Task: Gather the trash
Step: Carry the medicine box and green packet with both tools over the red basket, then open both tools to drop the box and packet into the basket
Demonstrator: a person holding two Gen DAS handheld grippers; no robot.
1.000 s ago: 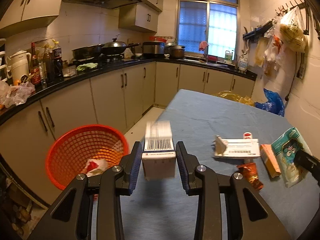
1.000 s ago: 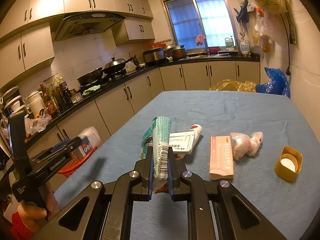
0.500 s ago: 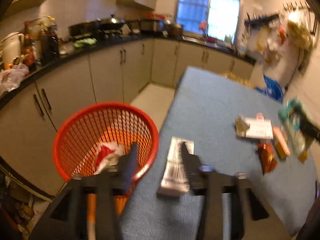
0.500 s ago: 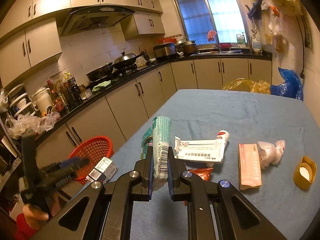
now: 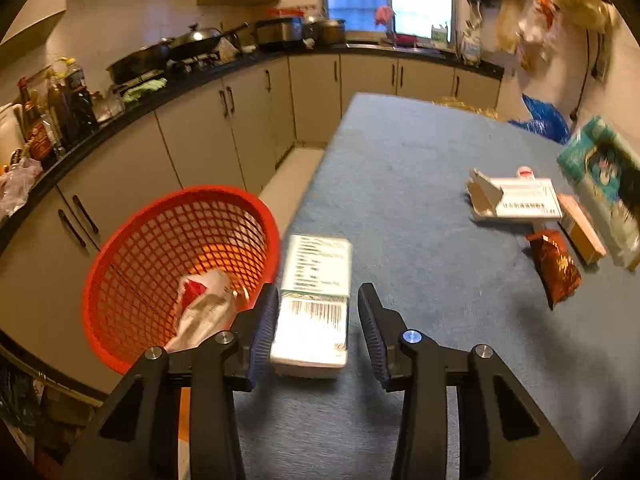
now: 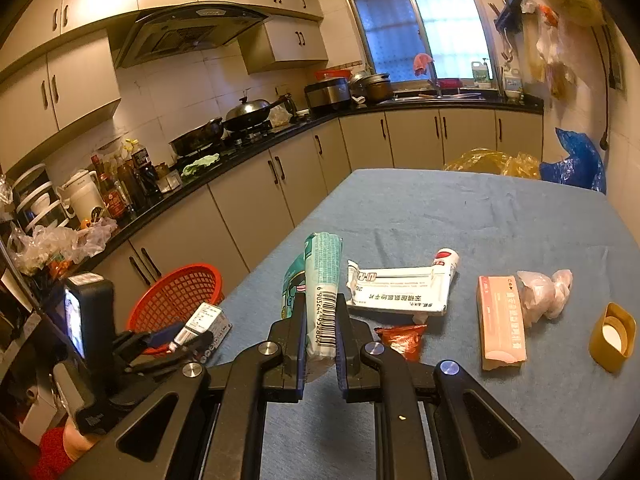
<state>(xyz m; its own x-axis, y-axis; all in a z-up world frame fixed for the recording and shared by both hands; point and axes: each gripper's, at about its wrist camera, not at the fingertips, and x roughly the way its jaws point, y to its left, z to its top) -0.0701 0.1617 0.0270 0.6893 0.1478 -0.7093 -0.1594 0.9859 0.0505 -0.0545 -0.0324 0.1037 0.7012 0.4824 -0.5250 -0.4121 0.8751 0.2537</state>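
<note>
Closing left claw (image 5: pixel 313 322) round white box (image 5: pixel 314 300); right claw (image 6: pixel 320 330) pinching green packet (image 6: pixel 322 292).

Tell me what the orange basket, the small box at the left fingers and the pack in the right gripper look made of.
Orange basket: looks like moulded plastic, glossy, with an open lattice wall and a smooth rim.
Small box: probably thin printed card, matte white, with sharp folded edges and a barcode.
Pack in the right gripper: seems to be soft printed plastic film, slightly shiny, creased and flattened between the pads.
</note>
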